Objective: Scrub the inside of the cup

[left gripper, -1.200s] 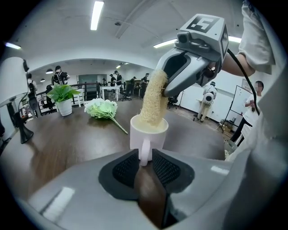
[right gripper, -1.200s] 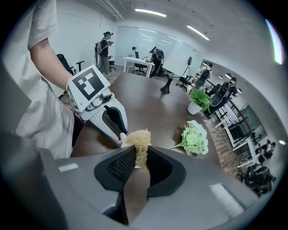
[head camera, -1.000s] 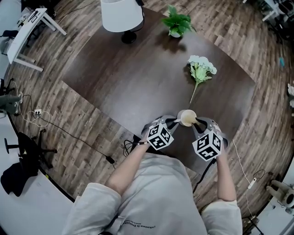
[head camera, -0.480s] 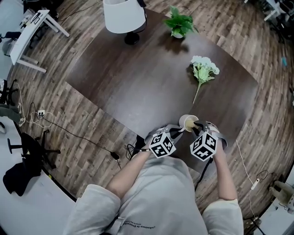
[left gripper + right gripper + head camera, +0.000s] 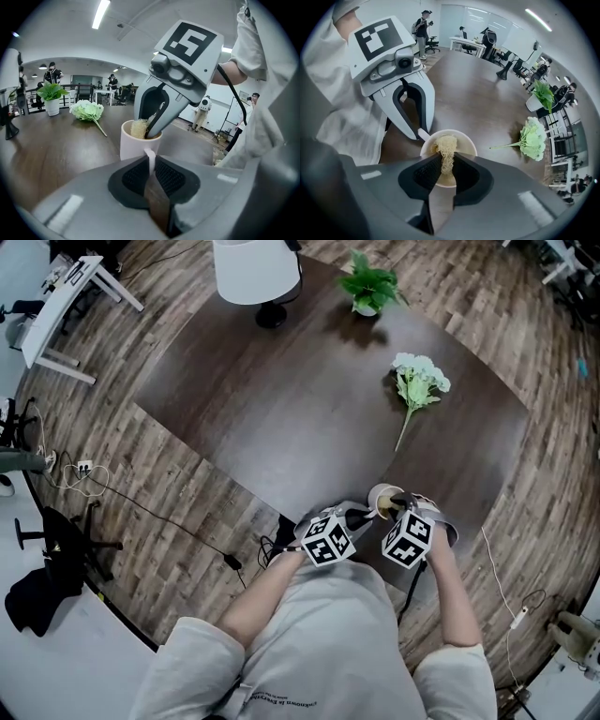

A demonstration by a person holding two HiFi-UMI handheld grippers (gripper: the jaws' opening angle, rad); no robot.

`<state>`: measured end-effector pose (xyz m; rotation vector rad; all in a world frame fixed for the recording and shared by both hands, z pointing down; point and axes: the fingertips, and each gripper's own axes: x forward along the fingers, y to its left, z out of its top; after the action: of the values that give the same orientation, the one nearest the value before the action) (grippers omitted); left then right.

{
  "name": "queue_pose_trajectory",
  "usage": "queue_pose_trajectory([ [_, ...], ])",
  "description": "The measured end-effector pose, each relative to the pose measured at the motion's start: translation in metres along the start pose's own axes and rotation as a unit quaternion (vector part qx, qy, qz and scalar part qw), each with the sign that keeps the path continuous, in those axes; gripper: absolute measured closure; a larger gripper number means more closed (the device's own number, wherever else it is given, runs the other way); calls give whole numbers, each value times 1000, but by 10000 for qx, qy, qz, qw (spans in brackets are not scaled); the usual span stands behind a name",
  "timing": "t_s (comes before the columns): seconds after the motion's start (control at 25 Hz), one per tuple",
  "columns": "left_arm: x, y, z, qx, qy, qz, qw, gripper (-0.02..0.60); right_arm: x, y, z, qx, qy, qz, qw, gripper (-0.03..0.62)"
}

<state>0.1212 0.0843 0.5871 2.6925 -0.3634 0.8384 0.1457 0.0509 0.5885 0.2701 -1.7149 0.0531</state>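
Note:
A small cream cup stands near the table's front edge, close to my body. My left gripper is shut on the cup's handle, which shows pinched between its pads in the left gripper view. A pale fibrous scrubber is clamped in my right gripper, which is shut on it. The scrubber reaches down into the cup. From the left gripper view, the right gripper angles into the cup's mouth from above with the scrubber at the rim.
A bunch of pale green flowers lies on the dark table beyond the cup. A potted plant and a white lamp stand at the far side. Cables and a chair are on the floor to the left.
The right gripper has moved left, closer over the cup, bringing the scrubber into it. The cup and left gripper have shifted slightly toward me.

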Motion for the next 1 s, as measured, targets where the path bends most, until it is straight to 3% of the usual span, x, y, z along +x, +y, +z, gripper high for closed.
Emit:
queue_pose_trajectory([
  [0.16, 0, 0, 0, -69, -8, -4, 10000, 537, 6, 0, 8, -68, 15, 106, 9999, 499],
  [0.32, 2, -2, 0, -106, -6, -98, 9999, 537, 4, -2, 11, 238, -81, 42, 9997, 500],
  [0.52, 1, -4, 2, -203, -53, -236, 9995, 537, -5, -13, 14, 969, -372, -301, 9941, 499],
  [0.68, 2, -2, 4, -264, -74, -255, 9993, 537, -9, -25, 13, 1227, -448, -655, 9893, 499],
  [0.84, 4, -2, 4, -304, -73, -262, 9992, 537, -18, -35, 9, 784, -247, -1230, 9890, 499],
  [1.0, 3, 1, 5, -248, -39, -211, 9995, 537, -24, -34, 4, 211, 156, -1347, 9905, 499],
])
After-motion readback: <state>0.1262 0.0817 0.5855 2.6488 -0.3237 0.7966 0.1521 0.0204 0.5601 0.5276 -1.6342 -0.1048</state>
